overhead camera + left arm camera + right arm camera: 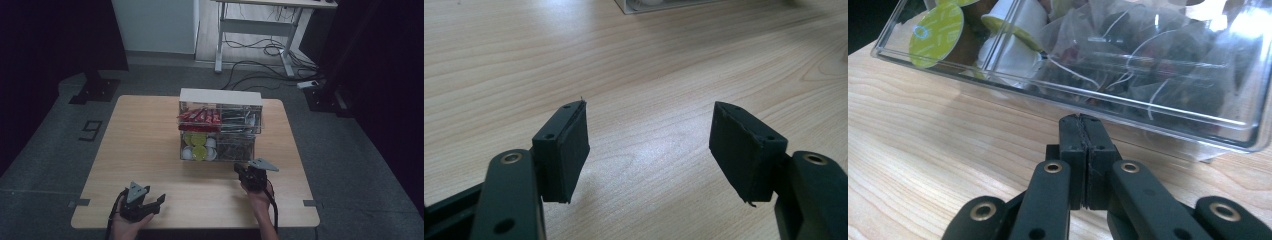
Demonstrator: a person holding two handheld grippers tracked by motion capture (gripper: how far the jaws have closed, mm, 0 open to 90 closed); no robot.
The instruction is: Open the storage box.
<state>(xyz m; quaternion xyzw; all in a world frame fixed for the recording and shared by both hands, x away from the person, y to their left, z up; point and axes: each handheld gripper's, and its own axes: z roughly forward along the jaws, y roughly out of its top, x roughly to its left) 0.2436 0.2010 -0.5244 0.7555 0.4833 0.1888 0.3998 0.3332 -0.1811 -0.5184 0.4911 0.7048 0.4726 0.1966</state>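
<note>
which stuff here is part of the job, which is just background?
In play:
- clear organizer box
- tea bags in its lower right compartment
- right gripper, shut, just in front of that compartment
- left gripper, open over the table

Background:
- coffee pods
- red sachets
- desk
- floor cables

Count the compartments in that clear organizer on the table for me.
4: upper left with red packets, upper right with dark sachets, lower left with green-lidded pods, lower right with tea bags, right in front of the right gripper. Any behind could be hidden.
</note>
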